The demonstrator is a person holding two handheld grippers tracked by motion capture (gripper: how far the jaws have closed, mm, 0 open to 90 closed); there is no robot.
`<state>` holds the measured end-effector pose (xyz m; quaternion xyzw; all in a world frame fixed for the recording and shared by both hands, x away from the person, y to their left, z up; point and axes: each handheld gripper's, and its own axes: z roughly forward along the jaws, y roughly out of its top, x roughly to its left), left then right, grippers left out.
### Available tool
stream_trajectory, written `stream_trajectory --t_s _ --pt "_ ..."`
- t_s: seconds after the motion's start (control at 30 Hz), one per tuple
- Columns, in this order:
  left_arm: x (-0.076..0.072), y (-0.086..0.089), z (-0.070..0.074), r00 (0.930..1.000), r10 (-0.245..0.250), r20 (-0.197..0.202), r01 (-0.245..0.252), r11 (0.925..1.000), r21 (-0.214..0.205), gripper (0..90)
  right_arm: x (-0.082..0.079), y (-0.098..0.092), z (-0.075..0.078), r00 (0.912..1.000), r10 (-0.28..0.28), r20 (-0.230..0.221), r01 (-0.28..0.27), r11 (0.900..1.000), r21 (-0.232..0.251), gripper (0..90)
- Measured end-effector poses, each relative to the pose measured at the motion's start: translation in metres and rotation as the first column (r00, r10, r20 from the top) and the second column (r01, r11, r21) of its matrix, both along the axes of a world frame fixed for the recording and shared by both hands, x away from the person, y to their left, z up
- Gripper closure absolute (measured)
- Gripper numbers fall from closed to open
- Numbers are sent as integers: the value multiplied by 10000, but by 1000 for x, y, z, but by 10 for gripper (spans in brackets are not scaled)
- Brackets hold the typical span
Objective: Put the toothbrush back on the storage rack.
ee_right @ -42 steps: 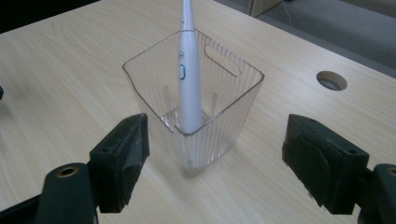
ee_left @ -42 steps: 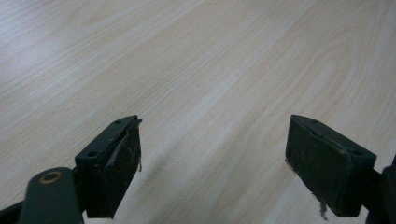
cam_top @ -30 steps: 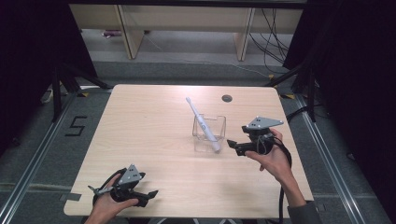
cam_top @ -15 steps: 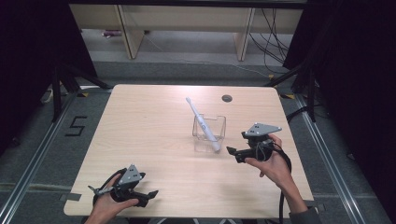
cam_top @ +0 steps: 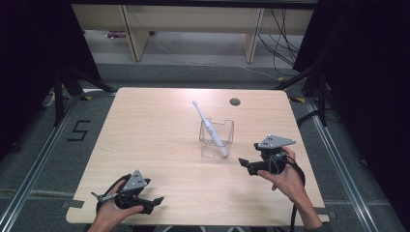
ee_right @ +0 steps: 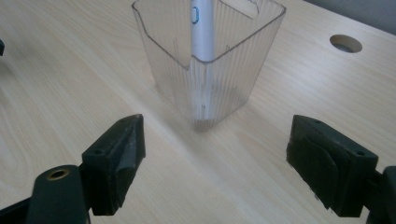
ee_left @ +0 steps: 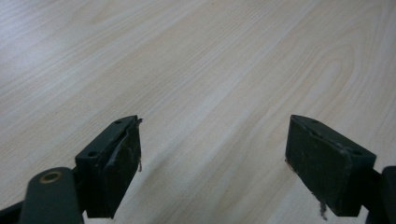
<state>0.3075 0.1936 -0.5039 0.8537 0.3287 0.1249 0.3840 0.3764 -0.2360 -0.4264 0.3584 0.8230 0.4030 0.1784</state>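
At the lower left of the high view, the left gripper [cam_top: 128, 195] sits low over the near edge of the pale wooden desk [cam_top: 159, 125], held by the person's left hand [cam_top: 110, 216], which comes in from the bottom of the frame. Its grey three-cornered plate faces up and its black jaws point toward the right. In the left gripper view the jaws are spread wide apart, with nothing between them but bare wood grain [ee_left: 210, 93].

Near the middle of the high view, slightly right of centre, a clear plastic cup [cam_top: 216, 138] with ribbed walls and a squarish mouth stands upright on the desk. A white toothbrush [cam_top: 209, 127] rests inside it, its lower end at the cup's bottom near corner and its head leaning out toward the upper left. Farther up, near the desk's far edge, is a small round cable hole [cam_top: 235, 101].

At the right of the high view, the right gripper [cam_top: 258, 162] is held by the right hand [cam_top: 285, 176] just below and to the right of the cup, apart from it, jaws aimed left toward it. In the right gripper view its jaws are likewise spread wide and hold nothing; the cup [ee_right: 210, 60] stands ahead between them at the top centre, with the toothbrush handle [ee_right: 201, 28] inside and the cable hole [ee_right: 345, 43] at upper right.
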Motion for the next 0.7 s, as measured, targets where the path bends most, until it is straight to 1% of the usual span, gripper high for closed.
stream_trajectory --t_s 0.03,0.07,0.1,0.13,0.2,0.27,0.37,0.4,0.43,0.47,0.5,0.53,0.57,0.6,0.63,0.67,0.7 --pt "0 0 0 10000 -21 -25 21 10000 -56 179 0 -1 -1 9999 66 -134 -67 10000 -44 197" --pt "0 0 0 10000 -48 -4 48 10000 50 179 0 -3 -2 10000 89 23 -89 9999 -113 197" --pt "0 0 0 10000 1 -6 -1 10000 4 179 0 -2 -4 10000 43 26 -43 10000 4 197" --pt "0 0 0 10000 -4 -7 4 10000 12 179 -1 -3 -4 9999 60 -103 -60 10000 -25 197" --pt "0 0 0 10000 0 -14 0 10000 18 179 -1 -3 -5 9999 17 -112 -17 10000 13 198" --pt "0 0 0 10000 -16 5 16 10000 24 179 -1 -4 -6 10000 54 -42 -54 10000 -61 198" --pt "0 0 0 10000 -86 25 86 10000 -5 179 -3 -4 -7 10000 49 -47 -48 9999 99 198" --pt "-1 -1 0 10000 -26 -27 25 9999 -163 179 -3 -4 -7 10000 49 -47 -48 9999 99 198" --pt "0 0 0 10000 -64 21 64 10000 10 179 -3 -5 -8 9998 150 92 -150 9999 -11 198" --pt "0 0 0 9999 -122 3 122 9999 -62 179 -6 -3 -9 9999 -58 -94 60 9997 220 198" --pt "0 0 0 9999 -115 -2 115 9999 -56 179 -6 -5 -9 10000 83 -55 -83 9999 91 198" --pt "0 0 1 9999 -120 1 120 9999 -49 179 -6 -6 -10 10000 64 16 -65 10000 56 198" --pt "0 0 1 10000 -76 33 76 10000 -6 179 -7 -6 -12 9999 71 79 -72 9998 170 198" --pt "0 0 1 10000 -76 33 76 10000 -6 179 -7 -6 -12 9999 71 79 -72 9998 170 198" --pt "-1 0 1 10000 -61 -32 61 10000 -78 179 -9 -8 -13 10000 -7 -56 8 9998 197 197" --pt "-1 0 1 10000 -61 -32 61 10000 -78 179 -9 -8 -13 10000 -7 -56 8 9998 197 197" --pt "-1 0 1 9999 -81 -71 81 10000 -44 179 -10 -8 -13 9998 -105 -177 110 9996 266 197"
